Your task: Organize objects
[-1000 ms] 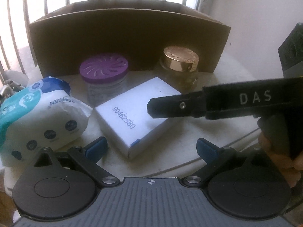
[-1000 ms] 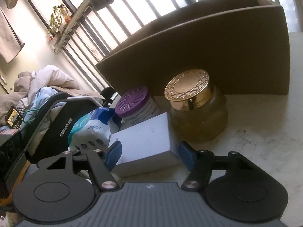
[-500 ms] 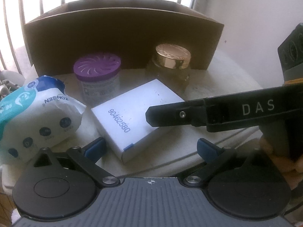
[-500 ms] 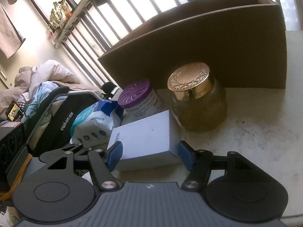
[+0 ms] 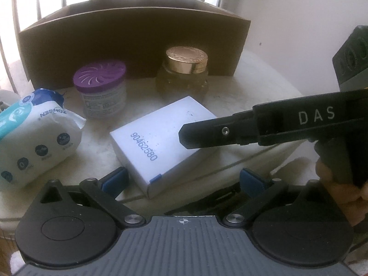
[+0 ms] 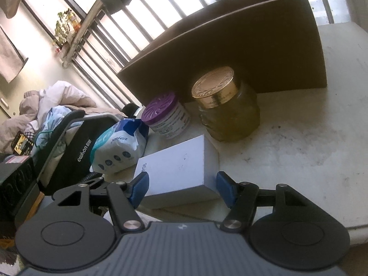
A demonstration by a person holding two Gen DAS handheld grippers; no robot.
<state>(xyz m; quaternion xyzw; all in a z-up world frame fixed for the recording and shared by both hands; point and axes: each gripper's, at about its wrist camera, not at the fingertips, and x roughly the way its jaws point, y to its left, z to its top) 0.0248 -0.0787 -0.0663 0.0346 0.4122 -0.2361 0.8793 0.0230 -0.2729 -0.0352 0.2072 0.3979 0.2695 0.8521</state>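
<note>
A white box (image 5: 158, 142) printed 90462580 lies flat on the white table; it also shows in the right wrist view (image 6: 179, 172). Behind it stand a purple-lidded tub (image 5: 101, 92) (image 6: 165, 119) and a glass jar with a gold lid (image 5: 184, 73) (image 6: 227, 110). A white and blue tissue pack (image 5: 34, 135) (image 6: 119, 147) lies at the left. My left gripper (image 5: 182, 180) is open and empty, just short of the box. My right gripper (image 6: 181, 187) is open with its blue pads either side of the box's near end. Its black finger (image 5: 220, 133) reaches over the box in the left wrist view.
A brown cardboard box (image 5: 128, 43) (image 6: 230, 50) with a divider stands open at the back of the table (image 6: 299, 142), against a barred window. A black chair (image 6: 76, 151) and bedding are beyond the table's left edge.
Both grippers have drawn back and risen slightly, so the objects look smaller and farther. The right gripper stays around the box's near end. Nothing was taken hold of.
</note>
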